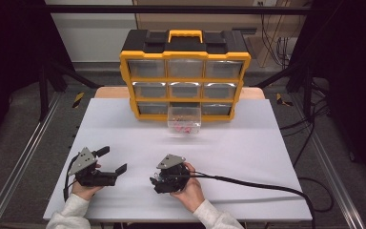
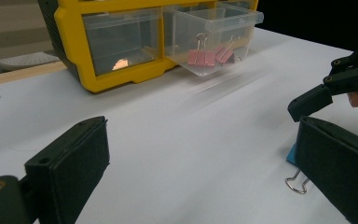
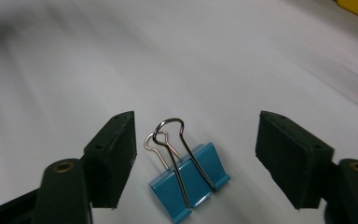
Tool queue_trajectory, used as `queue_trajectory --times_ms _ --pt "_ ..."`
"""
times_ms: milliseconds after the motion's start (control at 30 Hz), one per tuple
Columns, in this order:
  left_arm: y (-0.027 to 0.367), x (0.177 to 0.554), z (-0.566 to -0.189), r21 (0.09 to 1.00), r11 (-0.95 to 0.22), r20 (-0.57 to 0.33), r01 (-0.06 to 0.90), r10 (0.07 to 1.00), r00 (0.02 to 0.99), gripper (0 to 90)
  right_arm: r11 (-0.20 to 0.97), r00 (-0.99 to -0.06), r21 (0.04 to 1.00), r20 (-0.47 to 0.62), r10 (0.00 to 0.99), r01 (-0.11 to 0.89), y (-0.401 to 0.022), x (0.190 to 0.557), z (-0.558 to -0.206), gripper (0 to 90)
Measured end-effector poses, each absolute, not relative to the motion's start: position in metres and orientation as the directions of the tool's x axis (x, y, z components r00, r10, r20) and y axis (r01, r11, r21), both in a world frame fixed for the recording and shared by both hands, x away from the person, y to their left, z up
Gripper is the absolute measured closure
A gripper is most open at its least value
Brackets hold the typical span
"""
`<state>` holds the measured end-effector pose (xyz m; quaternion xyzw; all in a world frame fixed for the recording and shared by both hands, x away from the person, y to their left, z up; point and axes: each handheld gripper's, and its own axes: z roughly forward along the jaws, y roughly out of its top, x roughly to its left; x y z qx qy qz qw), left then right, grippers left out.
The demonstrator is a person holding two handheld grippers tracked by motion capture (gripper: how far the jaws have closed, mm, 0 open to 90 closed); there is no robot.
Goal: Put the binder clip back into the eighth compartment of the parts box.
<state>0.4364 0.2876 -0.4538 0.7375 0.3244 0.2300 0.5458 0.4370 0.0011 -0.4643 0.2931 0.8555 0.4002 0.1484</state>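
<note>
High view first: both hands come in from the near edge of the white table (image 1: 248,143), sleeves at the bottom. The left gripper (image 1: 115,161) sits in the left hand (image 1: 86,187), lying roughly level and pointing right and slightly away, jaws spread wide with nothing between them. The right gripper (image 1: 156,182) is held in the right hand (image 1: 190,188), which comes in at a slant with the wrist angled toward the left; its nose tips down and to the left at the table surface, cable trailing off to the right.

Over to the right gripper view, and there it is: a blue binder clip (image 3: 192,179) lies flat on the table between the two black pads, wire handles pointing away from the camera. The jaws stand apart, gaps on both sides, the left pad near the clip, neither pressing on it.

Left gripper view picks up the same clip (image 2: 292,156), peeking out just beside the near jaw, with the right gripper's tip above it. Farther back, the yellow drawer cabinet (image 1: 185,76) has one clear drawer (image 1: 185,120) pulled out, pink clips (image 2: 209,57) inside.
</note>
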Motion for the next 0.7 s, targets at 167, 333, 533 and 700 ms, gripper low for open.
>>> queue_trajectory --times_ms 167,333,533,700 --pt "0.2875 0.4364 -0.4539 0.954 -0.194 -0.015 0.228 0.729 0.684 2.7 0.517 -0.792 0.767 -0.019 0.61 0.38 0.0015 0.4367 -0.465 42.2" --pt "0.2877 0.4364 -0.4538 0.954 -0.193 -0.015 0.228 0.73 0.684 2.8 0.533 -0.803 0.759 -0.022 0.595 0.374 0.0016 0.4364 -0.4656 52.2" --pt "0.2875 0.4364 -0.4539 0.954 -0.194 -0.015 0.228 0.729 0.684 2.8 0.545 -0.819 0.757 -0.023 0.573 0.36 0.002 0.4354 -0.4659 63.7" --pt "0.2876 0.4364 -0.4539 0.954 -0.194 -0.015 0.228 0.729 0.684 2.8 0.552 -0.824 0.757 -0.033 0.566 0.349 0.0015 0.435 -0.465 70.6"
